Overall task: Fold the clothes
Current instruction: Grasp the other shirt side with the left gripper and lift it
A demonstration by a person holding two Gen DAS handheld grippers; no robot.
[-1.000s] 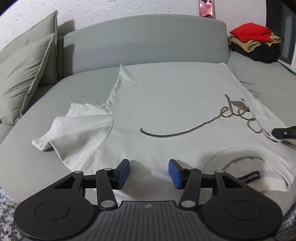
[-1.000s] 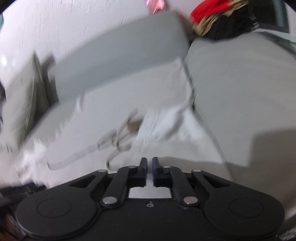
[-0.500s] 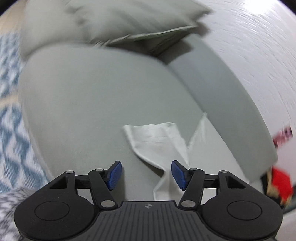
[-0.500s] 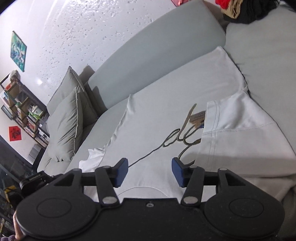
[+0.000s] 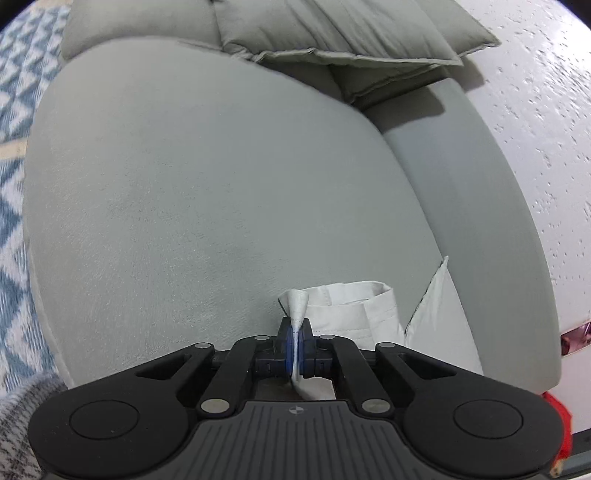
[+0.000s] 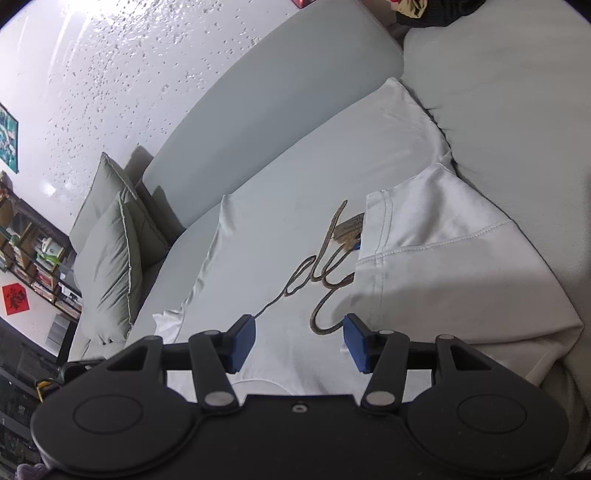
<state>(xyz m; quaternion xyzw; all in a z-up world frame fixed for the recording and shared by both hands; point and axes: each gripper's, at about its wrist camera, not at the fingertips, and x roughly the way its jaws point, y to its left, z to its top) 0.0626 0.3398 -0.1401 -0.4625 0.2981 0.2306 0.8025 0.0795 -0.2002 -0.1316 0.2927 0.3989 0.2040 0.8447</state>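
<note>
1. The left tongs (image 5: 294, 349) are closed on a pinch of white cloth: the tip of the left sleeve (image 5: 347, 306) stands up between the blue pads as a small cone, and the rest of the sleeve lies just beyond on the sofa (image 5: 221, 177).
2. The right tongs (image 6: 298, 341) are spread wide and hold nothing; they hover over the chest of the shirt (image 6: 280, 236), near the lower end of the brown script (image 6: 325, 273).
3. The shirt lies flat, front up, along the sofa seat with its hem toward the backrest. Its right sleeve (image 6: 443, 258) is already turned in over the chest and covers part of the script.
4. Step in hand, as I judge it: the second sleeve fold (the first looks done).
5. The next move calls for carrying the pinched sleeve inward across the body and laying it flat, level with the other sleeve, without dragging the shirt's side edge off line. The free right tongs could pin the chest while this happens.
6. Beyond the sleeve, toward the sofa's far left end, pillows (image 5: 332, 33) lean at the backrest, well apart from the shirt.
</note>
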